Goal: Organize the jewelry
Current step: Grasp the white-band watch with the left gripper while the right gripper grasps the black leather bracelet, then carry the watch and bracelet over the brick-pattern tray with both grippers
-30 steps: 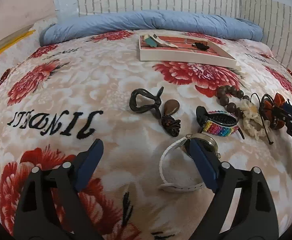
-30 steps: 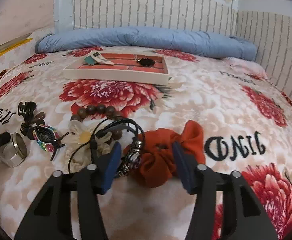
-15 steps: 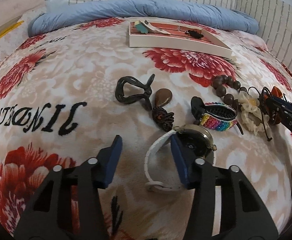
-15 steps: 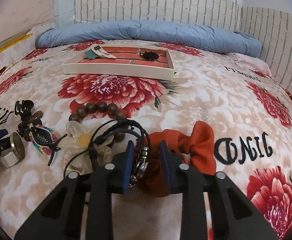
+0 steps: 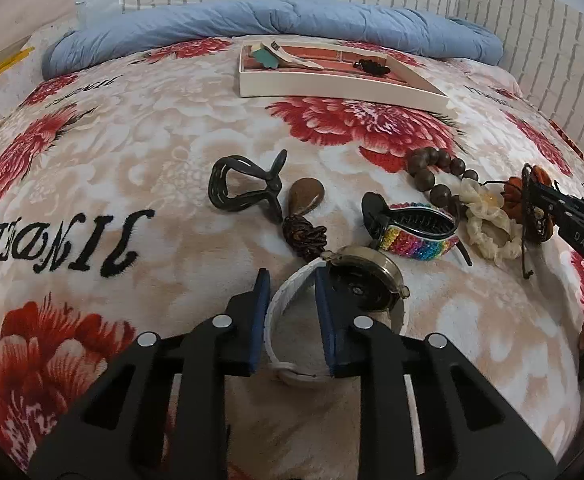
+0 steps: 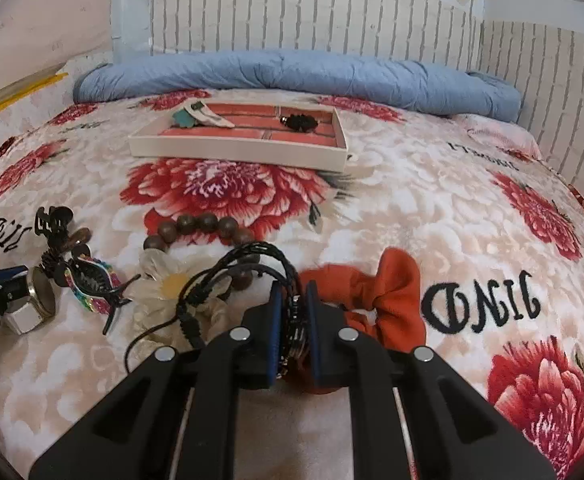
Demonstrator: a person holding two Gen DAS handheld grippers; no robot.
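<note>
My left gripper (image 5: 289, 280) has closed around the white strap of a wristwatch (image 5: 362, 286) on the floral blanket; the strap sits between the blue pads. My right gripper (image 6: 292, 300) is shut on a black braided bracelet (image 6: 247, 268) with metal beads, beside an orange scrunchie (image 6: 376, 300). A white tray with a red lining (image 5: 332, 88) lies at the back and holds a teal piece, a pale clip and a black item; it also shows in the right wrist view (image 6: 235, 148).
Loose on the blanket: a black claw clip (image 5: 243, 188), a brown teardrop pendant (image 5: 306, 200), a rainbow hair clip (image 5: 416, 232), wooden beads (image 5: 432, 172), a cream flower scrunchie (image 5: 488, 220). A blue rolled quilt (image 5: 271, 24) and a brick wall lie behind.
Both grippers have closed: the left around the watch strap, the right onto the black bracelet. Both have also moved forward.
</note>
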